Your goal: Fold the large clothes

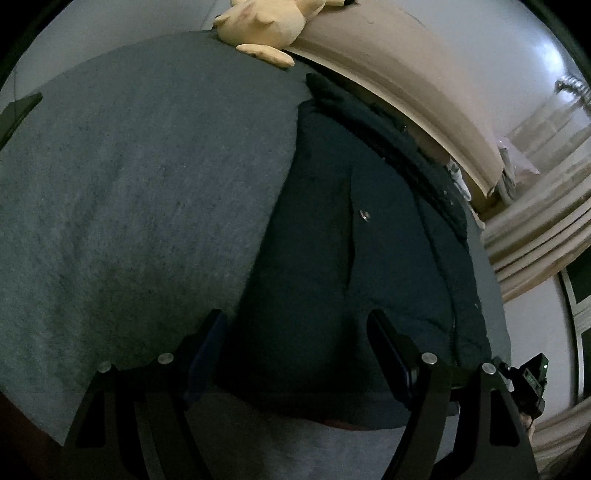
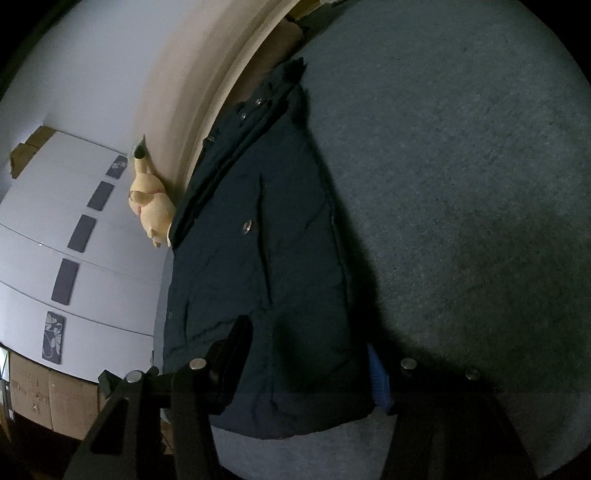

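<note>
On grey bed cover (image 1: 129, 192): dark navy padded jacket (image 1: 332, 258), laid flat lengthwise, collar end toward the beige headboard (image 1: 388, 62), hem end nearest both cameras. Already narrowed into a long strip — snap button (image 1: 365, 215) showing on the front panel, zipper edge along the right side in the left wrist view. Same jacket (image 2: 258, 277) in right wrist view, running along the bed edge, snap (image 2: 246, 226) mid-panel, more snaps up near the collar.

Left hand-held gripper (image 1: 295, 332) — fingers spread wide, hovering over the hem end, nothing pinched. Right hand-held gripper (image 2: 314, 354) also spread wide, straddling the hem end, blue pad visible on one finger (image 2: 378, 373), contact with fabric unclear.

Yellow plush toy (image 1: 266, 22) at the head of the bed, by the headboard; also seen (image 2: 153, 210) just beside the jacket collar. White wardrobe (image 2: 55, 240) with dark panels, cardboard boxes (image 2: 48, 398) below it. Beige curtains (image 1: 535, 229) at right.
</note>
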